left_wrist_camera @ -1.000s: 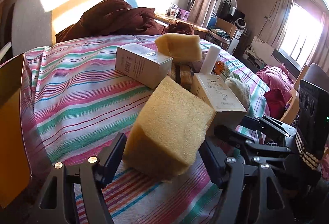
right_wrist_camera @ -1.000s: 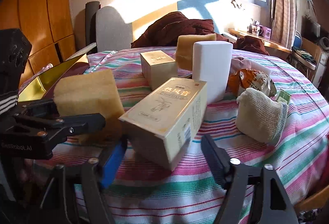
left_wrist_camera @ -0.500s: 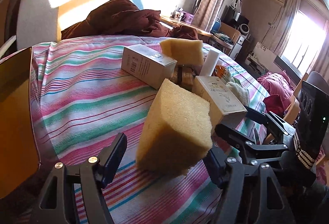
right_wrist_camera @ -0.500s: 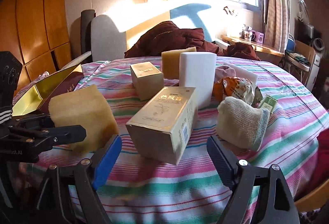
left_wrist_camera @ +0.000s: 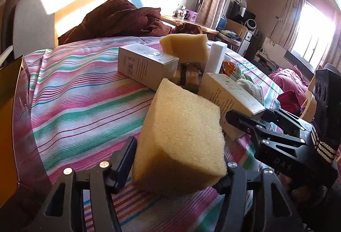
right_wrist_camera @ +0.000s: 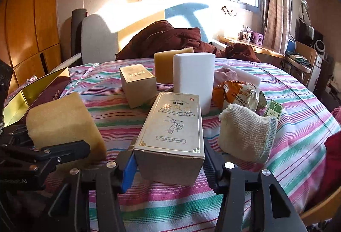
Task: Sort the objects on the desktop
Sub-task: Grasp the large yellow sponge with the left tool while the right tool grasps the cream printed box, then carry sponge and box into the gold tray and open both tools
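A yellow sponge block [left_wrist_camera: 181, 136] stands on the striped cloth between the fingers of my left gripper [left_wrist_camera: 177, 163]. Its jaws are closing and the pads press the sponge's sides. A long gold carton [right_wrist_camera: 172, 125] with a printed lid lies between the fingers of my right gripper [right_wrist_camera: 168, 159]. Those jaws are closing too, and the blue pad and the black pad touch its sides. In the right wrist view the sponge [right_wrist_camera: 64, 123] sits at the left. In the left wrist view the carton [left_wrist_camera: 230, 97] lies at the right, in the right gripper [left_wrist_camera: 253, 114].
On the striped tablecloth [right_wrist_camera: 298, 125] beyond are a small gold box [right_wrist_camera: 137, 84], a second sponge [right_wrist_camera: 165, 67], a white block [right_wrist_camera: 192, 78], a snack packet [right_wrist_camera: 236, 93], a knitted sock [right_wrist_camera: 245, 136] and a green packet [right_wrist_camera: 273, 108]. An open gold-lined box [right_wrist_camera: 19, 102] stands at the left edge.
Both pairs of jaws stood wide half a second ago and have closed in on their objects. The carton, tilted a second ago, now lies flat. The sponge has tipped more upright.
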Action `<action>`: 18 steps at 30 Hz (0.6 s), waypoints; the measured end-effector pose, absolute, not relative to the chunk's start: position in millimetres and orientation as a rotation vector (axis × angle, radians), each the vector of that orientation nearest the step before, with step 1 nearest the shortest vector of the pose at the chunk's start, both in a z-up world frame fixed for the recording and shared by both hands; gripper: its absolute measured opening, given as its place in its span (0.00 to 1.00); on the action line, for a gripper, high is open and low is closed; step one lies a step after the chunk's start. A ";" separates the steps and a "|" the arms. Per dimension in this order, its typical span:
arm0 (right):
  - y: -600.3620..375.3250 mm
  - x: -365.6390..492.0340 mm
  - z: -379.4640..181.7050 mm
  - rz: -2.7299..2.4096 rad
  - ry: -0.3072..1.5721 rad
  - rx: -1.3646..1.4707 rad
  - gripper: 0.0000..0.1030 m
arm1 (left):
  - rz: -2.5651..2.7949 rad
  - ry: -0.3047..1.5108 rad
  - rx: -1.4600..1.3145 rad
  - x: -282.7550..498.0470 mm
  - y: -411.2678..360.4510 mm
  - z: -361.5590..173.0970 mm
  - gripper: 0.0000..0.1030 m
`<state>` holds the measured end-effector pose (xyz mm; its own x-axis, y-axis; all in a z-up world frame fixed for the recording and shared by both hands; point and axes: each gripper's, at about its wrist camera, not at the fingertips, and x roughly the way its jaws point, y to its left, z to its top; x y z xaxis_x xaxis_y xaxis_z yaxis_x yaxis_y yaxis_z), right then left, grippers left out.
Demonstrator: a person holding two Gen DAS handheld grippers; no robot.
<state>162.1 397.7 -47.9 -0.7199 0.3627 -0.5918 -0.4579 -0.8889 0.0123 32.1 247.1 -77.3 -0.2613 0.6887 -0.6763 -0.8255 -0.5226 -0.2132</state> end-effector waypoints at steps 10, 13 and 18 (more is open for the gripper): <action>394.9 169.8 -42.5 2.640 0.301 -0.858 0.51 | 1.986 0.158 -0.891 42.4 221.7 -60.0 0.56; 387.4 169.1 -32.4 2.680 0.301 -0.844 0.51 | 2.017 0.137 -0.876 40.9 211.3 -52.0 0.56; 372.5 159.7 -31.4 2.706 0.259 -0.901 0.50 | 2.045 0.111 -0.859 39.8 196.2 -42.3 0.56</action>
<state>159.7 372.5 -31.4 -0.7673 0.2034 -0.6082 -0.3150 -0.9456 0.0812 39.8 196.2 -42.3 -0.3654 0.7016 -0.6117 -0.7638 -0.6016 -0.2339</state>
